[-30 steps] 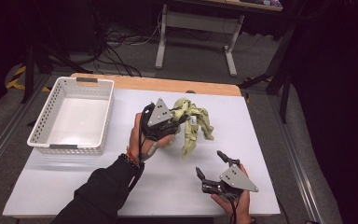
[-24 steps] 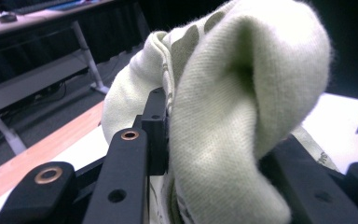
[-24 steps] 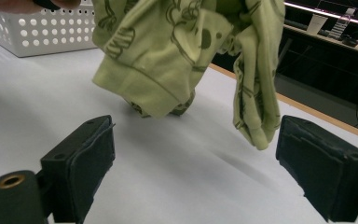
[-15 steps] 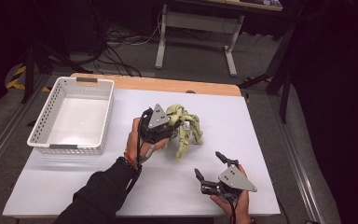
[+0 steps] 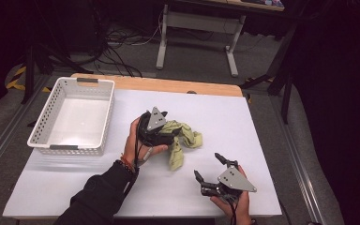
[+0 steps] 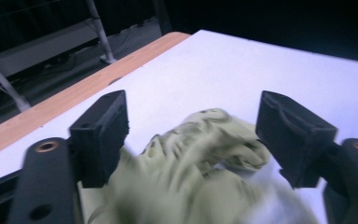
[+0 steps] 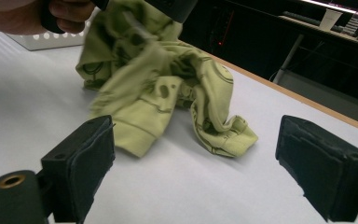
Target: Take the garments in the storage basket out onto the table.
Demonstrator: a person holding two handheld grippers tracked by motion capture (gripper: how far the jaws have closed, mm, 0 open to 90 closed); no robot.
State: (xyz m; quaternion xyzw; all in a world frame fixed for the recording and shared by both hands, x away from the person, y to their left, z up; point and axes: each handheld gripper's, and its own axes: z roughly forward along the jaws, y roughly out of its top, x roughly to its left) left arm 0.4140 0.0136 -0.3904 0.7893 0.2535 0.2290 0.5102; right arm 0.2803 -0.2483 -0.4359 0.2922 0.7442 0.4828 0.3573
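Near the middle of the white surface (image 5: 262, 122), my left gripper (image 5: 161, 133) sat over the crumpled green garment (image 5: 180, 140), which lay bunched on the sheet with one sleeve trailing toward me. Seen along that gripper's own view, its fingers (image 6: 100, 135) stood spread wide, one to each side of the cloth, with the fabric heaped between them and blurred at the bottom edge; whether they pressed on it or merely flanked it I could not tell. My right gripper (image 5: 211, 173) rested low on the surface, near the front edge and apart from the garment, its fingers (image 7: 81, 163) parted with nothing between them but bare sheet. From that side the garment (image 7: 168, 79) showed dark printed marks and a folded cuff touching the surface, and my left hand (image 7: 32, 16) hung above it at the top corner. Off to my left stood the white perforated basket (image 5: 44, 124), well apart from the cloth.
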